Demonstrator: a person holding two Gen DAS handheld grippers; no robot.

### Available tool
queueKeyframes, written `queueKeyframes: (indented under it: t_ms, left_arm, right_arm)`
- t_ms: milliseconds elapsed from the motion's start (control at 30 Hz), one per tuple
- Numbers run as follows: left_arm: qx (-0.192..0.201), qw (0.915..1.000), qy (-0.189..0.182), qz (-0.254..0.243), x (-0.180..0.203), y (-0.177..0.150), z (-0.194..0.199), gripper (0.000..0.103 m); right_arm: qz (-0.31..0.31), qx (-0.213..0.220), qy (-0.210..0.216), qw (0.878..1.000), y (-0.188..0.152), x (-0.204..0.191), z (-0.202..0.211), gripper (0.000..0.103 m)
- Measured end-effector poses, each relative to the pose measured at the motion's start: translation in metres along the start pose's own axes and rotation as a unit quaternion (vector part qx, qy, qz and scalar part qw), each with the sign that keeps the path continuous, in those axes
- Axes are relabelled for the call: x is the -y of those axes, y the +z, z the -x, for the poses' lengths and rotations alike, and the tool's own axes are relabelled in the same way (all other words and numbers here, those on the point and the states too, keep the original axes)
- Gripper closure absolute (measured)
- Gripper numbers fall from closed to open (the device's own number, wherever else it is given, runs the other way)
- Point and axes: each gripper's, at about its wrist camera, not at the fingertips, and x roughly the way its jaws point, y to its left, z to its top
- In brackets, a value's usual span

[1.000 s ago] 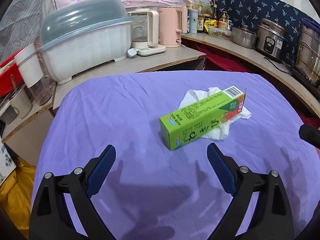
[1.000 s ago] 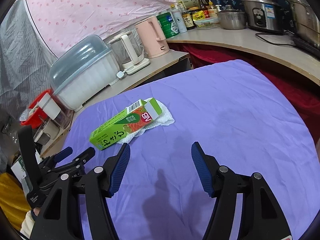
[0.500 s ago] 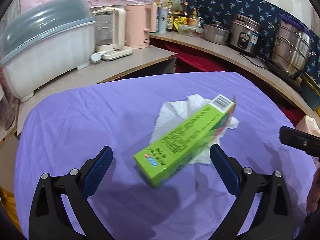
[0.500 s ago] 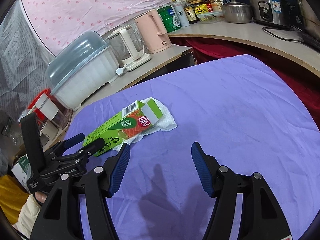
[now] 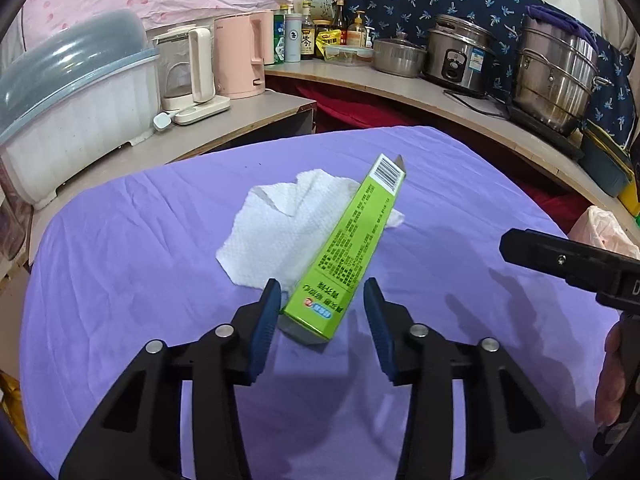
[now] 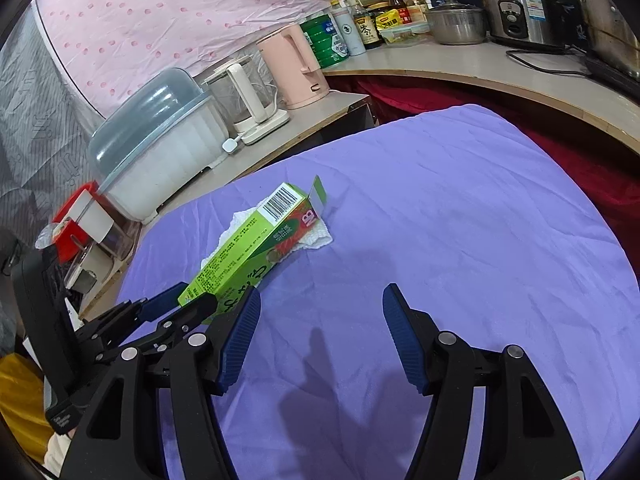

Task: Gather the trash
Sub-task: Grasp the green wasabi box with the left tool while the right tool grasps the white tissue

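two items left: green box [image 5: 352,248] and paper towel [image 5: 276,232], both on the purple cloth [image 5: 120,264].
my left gripper [image 5: 320,312]: apart, straddling the box's near end.
my right gripper [image 6: 320,320]: wide apart, empty.
collected: nothing that i could see.

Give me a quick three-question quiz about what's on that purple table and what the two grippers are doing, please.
1. True or false: the left gripper has its fingers on either side of the green box's near end.
2. Multiple choice: what lies under the green box? A) a sponge B) a white paper towel C) a plate
3. Fill in: the right gripper hangs over the purple cloth with nothing ____ its fingers.

Key: 1 true; 2 B; 3 between.
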Motion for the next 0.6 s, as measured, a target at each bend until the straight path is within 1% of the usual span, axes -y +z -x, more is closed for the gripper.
queueKeyframes:
  t_ms: [67, 200, 233, 267, 333, 400, 433, 467, 500, 600]
  left_arm:
    - [0.003, 1.0000, 0.008, 0.000, 0.006, 0.000, 0.001, 0.061]
    - [-0.004, 0.9995, 0.030, 0.009, 0.010, 0.003, -0.008, 0.059]
    - [-0.011, 0.9993, 0.034, 0.011, 0.009, 0.004, -0.013, 0.057]
    - [-0.016, 0.9991, 0.035, 0.013, 0.009, 0.004, -0.016, 0.050]
    - [-0.037, 0.9985, 0.034, 0.022, 0.006, 0.004, -0.026, 0.049]
    - [-0.048, 0.9979, 0.035, 0.024, 0.005, 0.003, -0.031, 0.050]
    - [-0.047, 0.9979, 0.036, 0.026, 0.005, 0.003, -0.031, 0.056]
    - [-0.046, 0.9979, 0.033, 0.032, 0.003, 0.004, -0.030, 0.064]
    - [-0.045, 0.9979, 0.026, 0.038, 0.003, 0.005, -0.029, 0.065]
    - [-0.028, 0.9978, 0.028, 0.053, 0.001, 0.007, -0.019, 0.066]
  right_arm:
    - [-0.003, 0.001, -0.002, 1.000, -0.001, 0.002, 0.002, 0.041]
    - [-0.006, 0.001, -0.002, 1.000, -0.002, 0.007, 0.005, 0.041]
    - [-0.006, 0.002, -0.002, 1.000, -0.002, 0.007, 0.006, 0.041]
    - [-0.006, 0.002, -0.002, 1.000, -0.001, 0.007, 0.006, 0.041]
    - [-0.006, 0.003, 0.000, 1.000, 0.000, 0.008, 0.007, 0.041]
    - [-0.005, 0.004, 0.001, 1.000, 0.001, 0.008, 0.006, 0.041]
    - [-0.005, 0.003, 0.002, 1.000, 0.001, 0.008, 0.005, 0.041]
    - [-0.006, 0.002, 0.003, 1.000, 0.001, 0.008, 0.004, 0.041]
    - [-0.005, 0.001, 0.004, 1.000, 0.001, 0.008, 0.003, 0.041]
    - [-0.002, -0.003, 0.006, 1.000, -0.001, 0.008, 0.000, 0.041]
